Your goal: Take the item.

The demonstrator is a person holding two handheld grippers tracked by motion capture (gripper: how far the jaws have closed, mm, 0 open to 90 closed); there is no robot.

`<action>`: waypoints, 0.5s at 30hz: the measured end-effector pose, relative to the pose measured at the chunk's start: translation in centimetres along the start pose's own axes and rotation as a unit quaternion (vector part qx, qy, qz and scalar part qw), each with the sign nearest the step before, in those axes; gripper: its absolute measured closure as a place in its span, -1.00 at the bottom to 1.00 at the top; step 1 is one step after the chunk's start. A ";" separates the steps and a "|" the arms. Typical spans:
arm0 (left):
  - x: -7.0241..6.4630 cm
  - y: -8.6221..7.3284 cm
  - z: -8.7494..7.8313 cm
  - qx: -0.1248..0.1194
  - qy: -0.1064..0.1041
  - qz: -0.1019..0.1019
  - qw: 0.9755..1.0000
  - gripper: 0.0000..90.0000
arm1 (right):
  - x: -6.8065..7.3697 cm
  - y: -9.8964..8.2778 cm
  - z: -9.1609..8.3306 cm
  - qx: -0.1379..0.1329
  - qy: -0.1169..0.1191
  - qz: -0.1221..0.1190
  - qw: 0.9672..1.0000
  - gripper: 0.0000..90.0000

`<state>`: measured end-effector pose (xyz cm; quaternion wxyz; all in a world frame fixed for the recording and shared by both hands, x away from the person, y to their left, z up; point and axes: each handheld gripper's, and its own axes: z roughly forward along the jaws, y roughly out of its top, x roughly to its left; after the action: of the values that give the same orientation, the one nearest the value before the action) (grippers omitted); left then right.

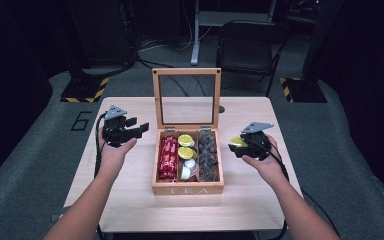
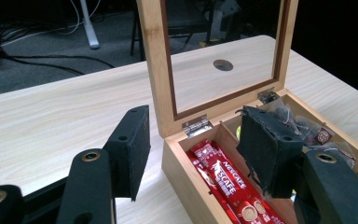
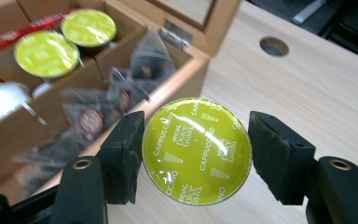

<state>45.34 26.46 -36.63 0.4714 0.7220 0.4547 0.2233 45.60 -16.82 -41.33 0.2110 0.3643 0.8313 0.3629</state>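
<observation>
Holding a lime-green cappuccino capsule (image 3: pixel 196 150) between their two black pads, the right tongs (image 1: pixel 240 145) hover over the surface (image 1: pixel 130 200) just off the 3 o'clock side of the wooden tea box (image 1: pixel 187 189). In the right gripper view the capsule's foil lid faces the camera; the left pad presses on its rim, while at the right pad I cannot tell touch from a thin gap. The jaws stand about half apart, as wide as the capsule.

The left tongs (image 1: pixel 141 129) sit at the 9 o'clock side of the box, well apart from the capsule, pointing toward the box. Their jaws are partly open and nothing lies between them; in the left gripper view the surface and the box's near corner show through the gap.

The box has its glass-paned lid (image 1: pixel 186 97) standing upright at 12 o'clock. Inside, red coffee sticks (image 1: pixel 168 158) fill the 9 o'clock compartment, two more green capsules (image 1: pixel 185 146) and some white cups (image 1: pixel 188 167) lie in the middle one, and dark tea bags (image 1: pixel 209 155) fill the 3 o'clock one.
</observation>
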 end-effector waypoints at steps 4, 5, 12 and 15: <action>0.0 0.0 0.0 -0.001 0.001 0.000 1.000 -0.04 | -0.4 -1.5 0.1 0.003 -0.007 0.020 1.000 -0.18; 0.0 0.0 0.0 -0.001 0.001 0.000 1.000 -0.04 | -0.5 -1.9 0.1 0.007 -0.008 0.023 1.000 -0.18; 0.0 0.0 -0.1 0.000 0.001 0.001 1.000 -0.04 | -1.2 -4.1 0.2 0.017 -0.030 0.038 0.999 -0.18; 0.0 0.0 -0.1 0.000 0.001 0.001 1.000 -0.04 | -1.5 -5.0 0.0 0.018 -0.041 0.053 0.998 -0.18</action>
<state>45.29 26.50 -36.61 0.4707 0.7223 0.4543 0.2243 44.36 -20.28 -44.98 0.2189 0.4263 0.8079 0.3431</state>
